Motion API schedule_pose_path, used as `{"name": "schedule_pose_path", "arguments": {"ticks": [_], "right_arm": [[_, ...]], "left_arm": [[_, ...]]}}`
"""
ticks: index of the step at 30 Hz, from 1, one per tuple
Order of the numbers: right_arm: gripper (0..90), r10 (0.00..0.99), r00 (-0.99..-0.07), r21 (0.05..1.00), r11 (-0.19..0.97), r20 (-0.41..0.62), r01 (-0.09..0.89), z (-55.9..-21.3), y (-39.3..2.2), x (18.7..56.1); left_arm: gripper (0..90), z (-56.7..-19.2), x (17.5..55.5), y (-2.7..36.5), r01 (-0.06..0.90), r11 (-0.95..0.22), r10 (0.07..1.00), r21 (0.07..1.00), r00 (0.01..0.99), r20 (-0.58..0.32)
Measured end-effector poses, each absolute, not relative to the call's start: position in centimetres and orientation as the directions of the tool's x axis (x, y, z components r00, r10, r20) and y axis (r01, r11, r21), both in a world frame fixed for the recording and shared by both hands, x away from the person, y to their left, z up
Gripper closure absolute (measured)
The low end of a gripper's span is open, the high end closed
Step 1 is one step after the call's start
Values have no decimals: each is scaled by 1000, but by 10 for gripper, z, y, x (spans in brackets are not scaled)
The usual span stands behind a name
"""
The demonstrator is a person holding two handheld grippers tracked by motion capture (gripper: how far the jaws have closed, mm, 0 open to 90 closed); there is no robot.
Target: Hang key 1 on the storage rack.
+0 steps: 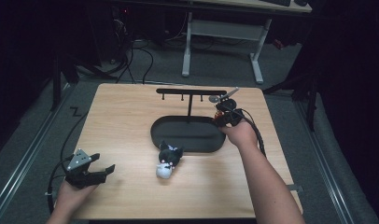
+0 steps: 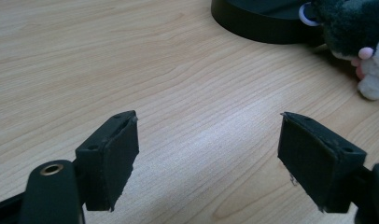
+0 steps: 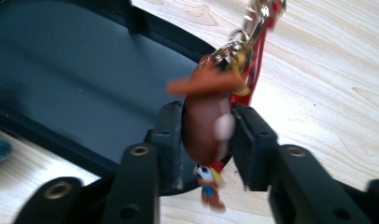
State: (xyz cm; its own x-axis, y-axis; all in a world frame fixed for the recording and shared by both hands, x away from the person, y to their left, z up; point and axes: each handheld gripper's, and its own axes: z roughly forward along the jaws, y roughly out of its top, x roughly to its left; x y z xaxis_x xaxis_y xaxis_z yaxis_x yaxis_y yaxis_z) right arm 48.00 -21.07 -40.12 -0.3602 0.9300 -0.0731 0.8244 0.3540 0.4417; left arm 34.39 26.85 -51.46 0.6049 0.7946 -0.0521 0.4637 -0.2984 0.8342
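Observation:
A brown keychain figure (image 3: 204, 126) with a flat orange hat, a gold clasp (image 3: 239, 46) and a red strap sits between the pads of my right gripper (image 3: 206, 135), which touch it on both sides. That gripper (image 1: 227, 116) hangs at the right end of the black oval tray (image 1: 187, 133), under the right tip of the black hook rack (image 1: 191, 92). A black-and-white plush toy (image 1: 168, 158) lies on the table against the tray's front rim. Near the front left corner my left gripper (image 1: 92, 172) stands open with nothing between its jaws, which also rise wide apart in the left gripper view (image 2: 208, 154).
The tray's dark floor (image 3: 61, 70) is bare under the figure. The plush (image 2: 360, 37) and the tray rim (image 2: 262, 23) lie ahead and to the right of the left jaws. Bare wood stretches between them. A cable trails from the right hand toward the table's right edge.

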Motion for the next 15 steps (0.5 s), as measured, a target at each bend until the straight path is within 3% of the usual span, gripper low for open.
{"name": "schedule_pose_path", "arguments": {"ticks": [1,2,6,10,15], "right_arm": [[595,930,-360,442,354,-73,824,-401,-211,480],[483,934,-351,440,344,-68,829,-403,-213,480],[402,941,-335,497,307,-33,812,-397,-218,474],[385,939,-344,534,303,-24,789,-394,-223,459],[393,926,-370,617,331,-70,714,-407,-235,408]], "left_arm": [[207,-515,344,268,465,-299,794,833,605,-53],[208,-515,344,268,468,-299,793,832,606,-56],[211,-515,345,267,472,-299,793,830,607,-60],[230,-514,344,265,465,-296,792,834,607,-58],[322,-511,338,253,437,-288,794,852,606,-42]]}}
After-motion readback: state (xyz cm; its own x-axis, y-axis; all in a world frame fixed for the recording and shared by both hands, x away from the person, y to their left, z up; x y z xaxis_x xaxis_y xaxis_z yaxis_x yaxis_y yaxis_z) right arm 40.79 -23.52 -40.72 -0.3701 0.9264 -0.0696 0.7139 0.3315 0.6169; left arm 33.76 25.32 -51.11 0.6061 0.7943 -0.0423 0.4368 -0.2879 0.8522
